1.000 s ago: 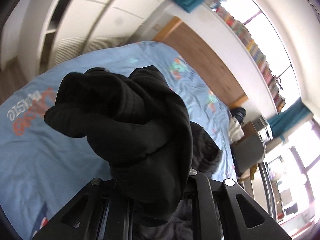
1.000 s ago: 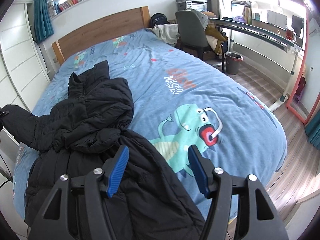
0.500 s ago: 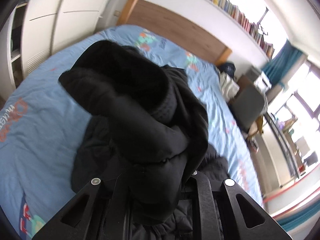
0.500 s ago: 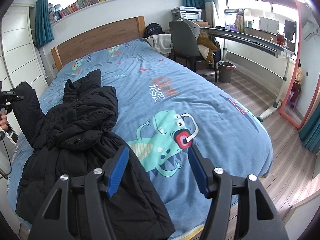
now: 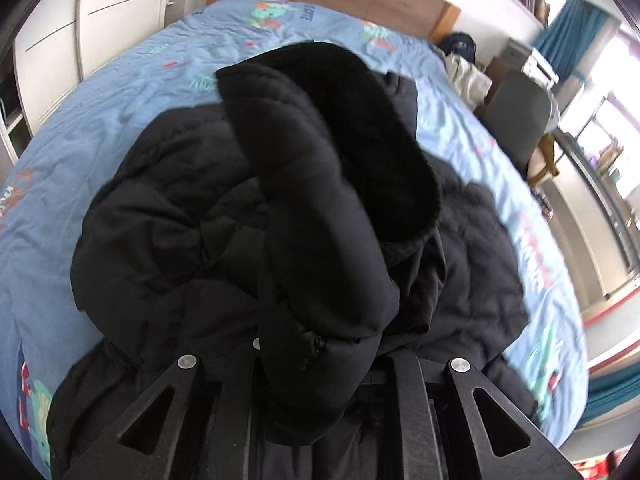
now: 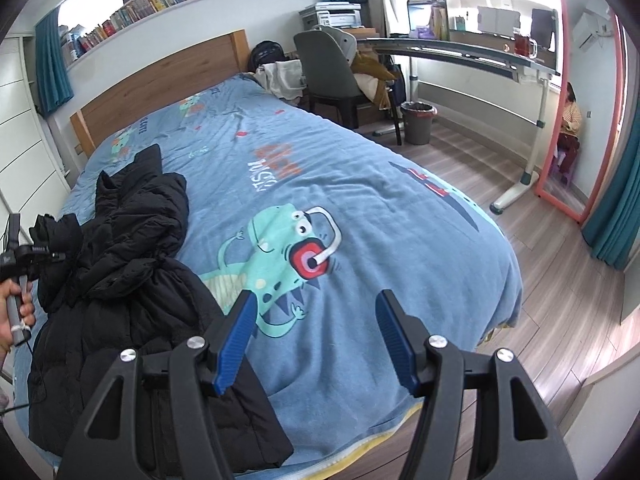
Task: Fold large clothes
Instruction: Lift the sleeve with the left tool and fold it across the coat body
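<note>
A large black puffer jacket [image 6: 132,280] lies crumpled along the left side of a bed with a blue dinosaur-print cover [image 6: 360,208]. My left gripper [image 5: 320,364] is shut on the jacket's sleeve [image 5: 320,208], which drapes over the jaws and hides the fingertips; the sleeve hangs above the jacket's body [image 5: 168,216]. In the right wrist view the left gripper [image 6: 40,252] shows at the far left, holding the sleeve up. My right gripper [image 6: 312,336] is open and empty, above the bed's near edge beside the jacket's hem.
A wooden headboard [image 6: 160,80] is at the far end of the bed. A grey chair [image 6: 332,68], a long desk [image 6: 460,52] and a bin [image 6: 418,120] stand to the right. White wardrobes [image 5: 100,20] line the left side. Wood floor [image 6: 560,280] runs right of the bed.
My left gripper has swung the sleeve from beside the bed over onto the jacket's body. My right gripper has pulled back and risen, staying open.
</note>
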Action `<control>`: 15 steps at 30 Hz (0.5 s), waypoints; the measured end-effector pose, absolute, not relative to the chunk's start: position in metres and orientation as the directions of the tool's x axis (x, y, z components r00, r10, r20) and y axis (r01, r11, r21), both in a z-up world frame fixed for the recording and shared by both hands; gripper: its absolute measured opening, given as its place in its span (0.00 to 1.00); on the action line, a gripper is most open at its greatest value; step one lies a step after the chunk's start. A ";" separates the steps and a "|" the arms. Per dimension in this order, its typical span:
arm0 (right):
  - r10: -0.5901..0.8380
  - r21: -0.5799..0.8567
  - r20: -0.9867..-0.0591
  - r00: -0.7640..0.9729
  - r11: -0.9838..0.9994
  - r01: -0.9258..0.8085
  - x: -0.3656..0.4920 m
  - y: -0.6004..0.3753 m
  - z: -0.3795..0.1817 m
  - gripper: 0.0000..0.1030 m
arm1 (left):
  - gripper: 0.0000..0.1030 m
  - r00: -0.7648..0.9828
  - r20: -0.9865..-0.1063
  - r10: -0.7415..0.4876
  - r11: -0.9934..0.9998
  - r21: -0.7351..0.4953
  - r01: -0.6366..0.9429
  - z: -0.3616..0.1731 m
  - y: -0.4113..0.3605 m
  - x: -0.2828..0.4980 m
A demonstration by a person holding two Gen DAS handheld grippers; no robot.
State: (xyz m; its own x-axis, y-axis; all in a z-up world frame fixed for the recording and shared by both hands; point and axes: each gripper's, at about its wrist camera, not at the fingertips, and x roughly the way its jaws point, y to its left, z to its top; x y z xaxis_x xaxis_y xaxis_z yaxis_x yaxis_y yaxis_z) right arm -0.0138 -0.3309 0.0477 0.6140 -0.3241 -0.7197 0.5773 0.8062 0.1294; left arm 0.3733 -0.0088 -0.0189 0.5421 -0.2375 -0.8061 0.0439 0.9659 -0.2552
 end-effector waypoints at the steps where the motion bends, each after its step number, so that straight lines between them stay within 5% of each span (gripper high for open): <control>1: -0.323 0.129 -0.723 0.611 0.805 0.579 -0.014 -0.331 0.046 0.58 | 0.20 0.537 -0.810 -0.235 0.968 -0.248 0.048 -0.022 -0.010 0.371; 6: -0.298 0.123 -0.741 0.602 0.820 0.558 -0.002 -0.321 0.036 0.58 | 0.41 0.519 -0.814 -0.261 0.964 -0.253 0.088 -0.022 -0.011 0.355; 9: -0.283 0.102 -0.753 0.594 0.842 0.530 0.011 -0.308 0.032 0.58 | 0.66 0.501 -0.805 -0.317 0.948 -0.282 0.146 -0.019 -0.010 0.338; 15: -0.230 0.079 -0.771 0.594 0.891 0.447 0.043 -0.275 0.028 0.58 | 0.69 0.520 -0.770 -0.370 0.929 -0.308 0.205 -0.008 0.021 0.303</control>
State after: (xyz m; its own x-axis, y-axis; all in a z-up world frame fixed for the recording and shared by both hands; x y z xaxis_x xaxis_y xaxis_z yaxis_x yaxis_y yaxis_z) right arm 0.0435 -0.2752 0.0277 0.5943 -0.2295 -0.7708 0.4469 0.8910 0.0793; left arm 0.3027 0.0211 -0.0080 0.5196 -0.3697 -0.7703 0.2050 0.9292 -0.3076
